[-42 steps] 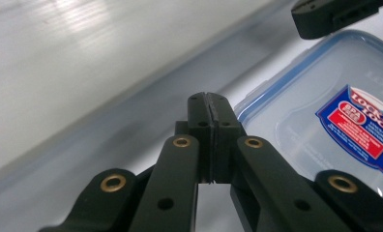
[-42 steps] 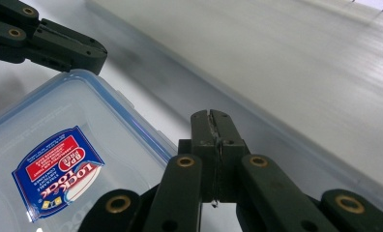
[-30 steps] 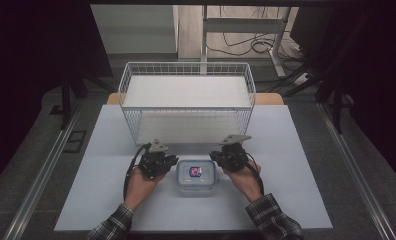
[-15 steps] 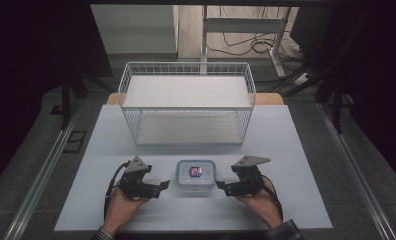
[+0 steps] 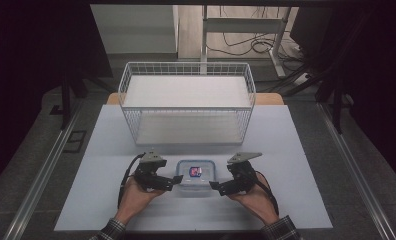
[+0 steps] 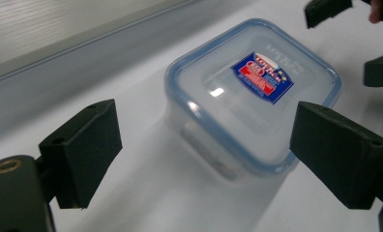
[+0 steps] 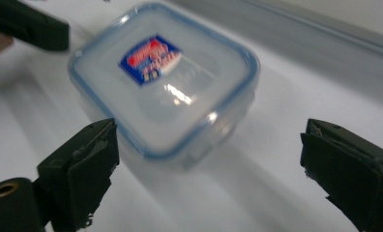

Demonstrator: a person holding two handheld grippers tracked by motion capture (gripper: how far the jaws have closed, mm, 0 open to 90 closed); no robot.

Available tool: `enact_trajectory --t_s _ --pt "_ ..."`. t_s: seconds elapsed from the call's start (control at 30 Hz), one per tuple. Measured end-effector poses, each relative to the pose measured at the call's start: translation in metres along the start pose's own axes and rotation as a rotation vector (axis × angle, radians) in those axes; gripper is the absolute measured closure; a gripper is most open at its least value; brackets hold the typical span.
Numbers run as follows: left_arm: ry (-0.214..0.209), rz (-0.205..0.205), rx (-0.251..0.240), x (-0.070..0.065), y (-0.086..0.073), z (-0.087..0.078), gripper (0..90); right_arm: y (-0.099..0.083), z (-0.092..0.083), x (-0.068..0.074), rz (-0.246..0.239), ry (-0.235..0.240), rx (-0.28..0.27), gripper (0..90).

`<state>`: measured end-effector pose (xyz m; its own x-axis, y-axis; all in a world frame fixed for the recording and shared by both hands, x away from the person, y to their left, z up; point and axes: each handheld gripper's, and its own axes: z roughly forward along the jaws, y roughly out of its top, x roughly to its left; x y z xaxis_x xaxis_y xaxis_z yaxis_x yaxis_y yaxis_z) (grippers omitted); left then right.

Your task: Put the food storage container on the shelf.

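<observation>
A clear square food box (image 5: 196, 175) with a blue-rimmed lid and a red and blue label lies on the white table near the front edge. My left gripper (image 5: 174, 181) sits at its left side, pointing right at it. My right gripper (image 5: 216, 186) sits at its right side, pointing left. Both are open. The left jaws have just opened wide and eased in slightly. The right jaws have just been opening. In the left gripper view the box (image 6: 250, 92) lies just ahead of my left gripper (image 6: 204, 130), untouched. The box (image 7: 163, 77) is likewise untouched ahead of my right gripper (image 7: 209, 145).
A white wire basket (image 5: 186, 117) with a pale floor stands behind the box in the middle of the table (image 5: 296, 150). Bare table lies on either side of the hands. Dark floor, table legs and cables show beyond.
Both grippers have pulled back toward the person from the box's far corners and turned inward to face its sides. Their jaws have gone from shut to wide open. The box has stayed put.
</observation>
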<state>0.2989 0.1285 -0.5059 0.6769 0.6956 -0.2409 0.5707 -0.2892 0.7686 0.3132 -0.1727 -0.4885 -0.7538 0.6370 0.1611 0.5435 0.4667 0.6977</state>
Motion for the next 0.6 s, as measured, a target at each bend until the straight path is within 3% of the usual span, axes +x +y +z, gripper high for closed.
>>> enact_trajectory --t_s 0.1,0.3,0.33,0.43,0.57,0.6 --pt "-0.026 -0.005 0.025 0.000 0.007 0.012 9.6 0.007 0.011 -0.002 0.023 0.032 0.003 7.4" --pt "-0.087 -0.020 0.072 0.002 0.010 0.033 8.9 0.013 0.031 -0.009 0.055 0.052 0.025 5.8" --pt "-0.139 -0.049 0.076 0.003 0.008 0.038 9.8 0.013 0.037 -0.012 0.101 0.105 0.037 6.4" --pt "-0.157 -0.073 0.078 0.003 0.005 0.037 8.8 0.010 0.040 -0.012 0.140 0.179 0.043 10.1" --pt "-0.165 -0.087 0.092 0.002 0.001 0.032 11.4 0.007 0.036 -0.010 0.127 0.177 0.045 13.3" --pt "-0.172 -0.099 0.096 0.001 -0.002 0.030 11.9 0.004 0.032 -0.008 0.120 0.181 0.049 17.6"
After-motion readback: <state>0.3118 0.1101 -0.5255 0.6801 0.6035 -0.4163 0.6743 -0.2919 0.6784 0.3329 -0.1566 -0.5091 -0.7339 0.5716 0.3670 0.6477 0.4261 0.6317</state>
